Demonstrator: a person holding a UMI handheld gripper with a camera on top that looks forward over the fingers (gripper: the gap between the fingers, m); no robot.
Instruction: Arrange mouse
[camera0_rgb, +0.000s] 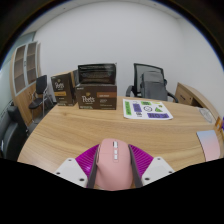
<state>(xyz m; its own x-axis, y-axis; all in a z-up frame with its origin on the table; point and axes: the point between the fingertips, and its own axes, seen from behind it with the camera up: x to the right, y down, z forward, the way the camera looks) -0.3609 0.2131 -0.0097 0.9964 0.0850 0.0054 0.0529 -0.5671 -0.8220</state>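
While our gripper (113, 168) hangs over the wooden table (90, 128), its fingers clamp a pink mouse (112, 160). Brown boxes (88, 96) stand far left.

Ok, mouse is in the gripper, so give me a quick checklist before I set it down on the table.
1. Grip: gripper fingers with magenta pads press both sides of the pale pink computer mouse: ok.
2. Mouse level, pointing forward: ok.
3. Light wooden table bare just ahead of the fingers: ok.
4. Green-and-white printed sheet well beyond the fingers, apart from the mouse: ok.
5. Brown cardboard boxes at the far edge, out of the way: ok.
6. Height of the mouse above the table: cannot tell.
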